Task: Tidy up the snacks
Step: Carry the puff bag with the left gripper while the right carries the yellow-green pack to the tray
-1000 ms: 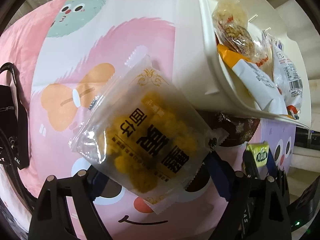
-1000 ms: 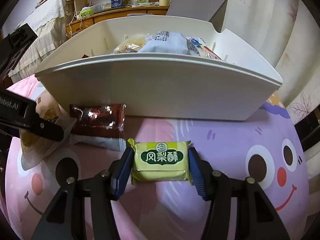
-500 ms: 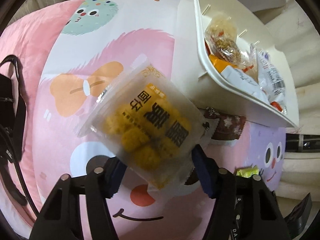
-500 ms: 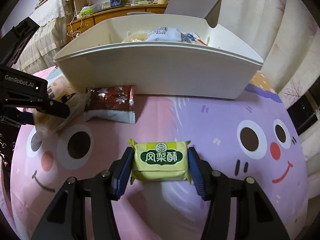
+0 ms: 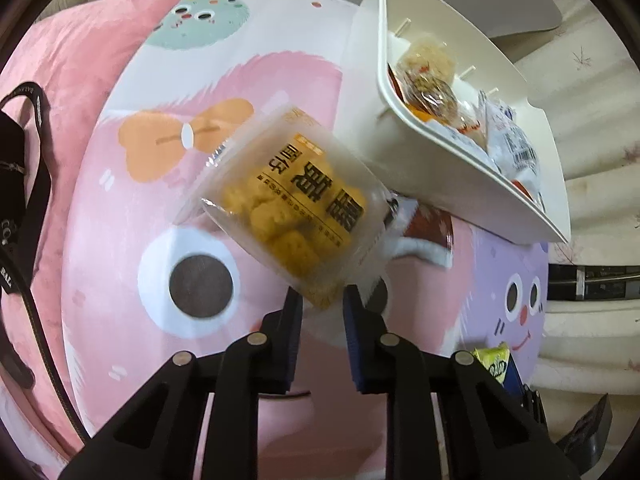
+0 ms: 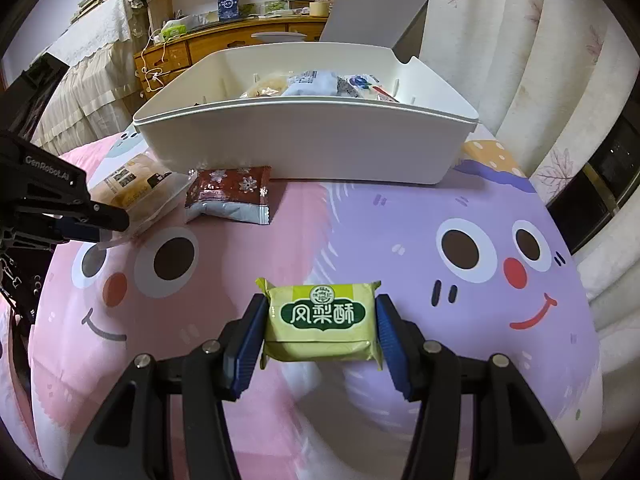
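the wooden dresser at the back is the anchor here: cluttered on top, with a blue paper bag standing on it. left of it, a bed with a lace-edged cover. right of it, a grey chair back, then pale leaf-print curtains. dim indoor light.

The cloth is pink and lilac, printed with cartoon faces and an orange bow. The bin is plain white. One packet is clear with yellow pieces and black lettering; another is yellow-green with a dark green label; a third is dark red with white snowflakes.
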